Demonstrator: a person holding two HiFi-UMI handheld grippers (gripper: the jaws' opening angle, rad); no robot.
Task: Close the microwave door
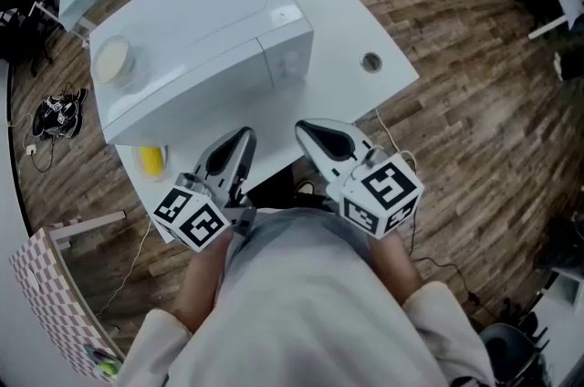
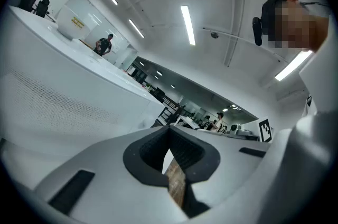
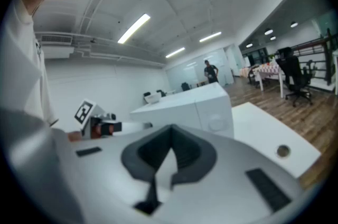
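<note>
On the white counter stood the white microwave, its door lying flush with the body and facing the person, with the knob panel at the door's right end. A round cream disc rested on the microwave's top near its left end. A yellow object lay on the counter just in front of the microwave's left corner, partly under the door's edge as seen from the head view. To the right of the microwave, a round cable hole sat in the bare counter top.

Both tools were held close to the person's torso, short of the counter's near edge and apart from the microwave. The left hand-held gripper pointed toward the door, and its own view showed its jaws pressed together at the tips with nothing between them. The right hand-held gripper sat just beside it, its jaws likewise pressed together and empty; past them its view showed the microwave and the counter's cable hole. Wooden floor surrounded the counter.
</note>
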